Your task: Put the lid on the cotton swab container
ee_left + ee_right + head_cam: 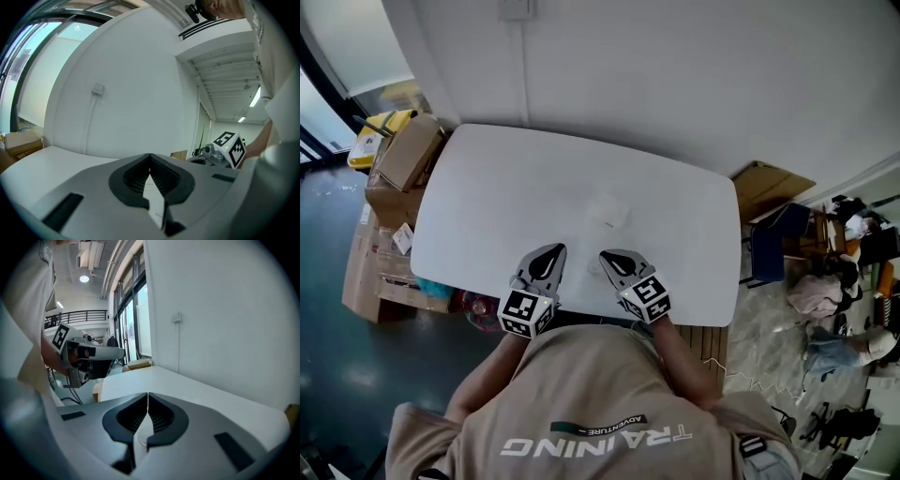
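White container (pixel 607 212) clear in head view only; L+R jaws together.

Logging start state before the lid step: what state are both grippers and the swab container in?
left gripper: shut, nothing between the jaws.
right gripper: shut, nothing between the jaws.
cotton swab container: on the table, apart from both grippers; too washed out to tell if lidded.
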`<state>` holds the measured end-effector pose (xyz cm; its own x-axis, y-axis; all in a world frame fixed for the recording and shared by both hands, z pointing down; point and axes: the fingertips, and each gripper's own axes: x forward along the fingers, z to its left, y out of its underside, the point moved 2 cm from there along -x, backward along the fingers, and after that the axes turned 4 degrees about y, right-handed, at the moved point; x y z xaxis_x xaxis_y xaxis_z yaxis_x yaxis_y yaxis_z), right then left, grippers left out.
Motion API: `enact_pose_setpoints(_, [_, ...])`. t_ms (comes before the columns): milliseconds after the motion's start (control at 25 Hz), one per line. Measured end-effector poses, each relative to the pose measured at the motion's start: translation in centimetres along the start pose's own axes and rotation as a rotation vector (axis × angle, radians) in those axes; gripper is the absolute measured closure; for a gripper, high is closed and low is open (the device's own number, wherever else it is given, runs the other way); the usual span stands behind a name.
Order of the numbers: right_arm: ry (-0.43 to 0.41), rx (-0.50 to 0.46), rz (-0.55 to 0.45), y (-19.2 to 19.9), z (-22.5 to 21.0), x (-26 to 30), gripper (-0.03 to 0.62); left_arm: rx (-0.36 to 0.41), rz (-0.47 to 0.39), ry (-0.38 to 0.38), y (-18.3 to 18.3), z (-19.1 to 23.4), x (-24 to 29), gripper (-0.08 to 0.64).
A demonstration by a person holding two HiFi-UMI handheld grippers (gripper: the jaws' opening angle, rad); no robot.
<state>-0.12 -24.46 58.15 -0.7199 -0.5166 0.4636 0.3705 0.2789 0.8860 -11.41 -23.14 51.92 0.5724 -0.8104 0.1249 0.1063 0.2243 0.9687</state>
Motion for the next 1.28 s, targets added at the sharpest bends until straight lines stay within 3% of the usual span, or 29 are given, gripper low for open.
enact_pose_setpoints(160, [-0.042,-0.013,0.083,1.6,0.3,2.0,0.574,-0.007,-0.008,-0.007,0.4,0.5,-0.1,0.547])
enact_pose_setpoints(560, [-0.054,0.006,0.264,6.3,-0.2,4.0,0.574,-0.046,-0.014,-0.02,1.9,0.7,-0.5,0.548])
enact_pose_setpoints(960, [-0.071,0.016,0.334,8.4,0.1,4.2,0.574,-0.035,-0.001,0.007,2.3,0.1,0.0,0.548])
enact_pose_setpoints(1160, [-0.053,-0.026,0.376,9.0,0.6,4.5,0.574,-0.03,0.011,0.033,2.8,-0.4,-0.2,0.547])
enact_pose_setpoints(1280, [-0.042,0.033,0.384,8.8,0.4,4.7,0.574,-0.045,0.017,0.043,3.0,-0.5,-0.1,0.547])
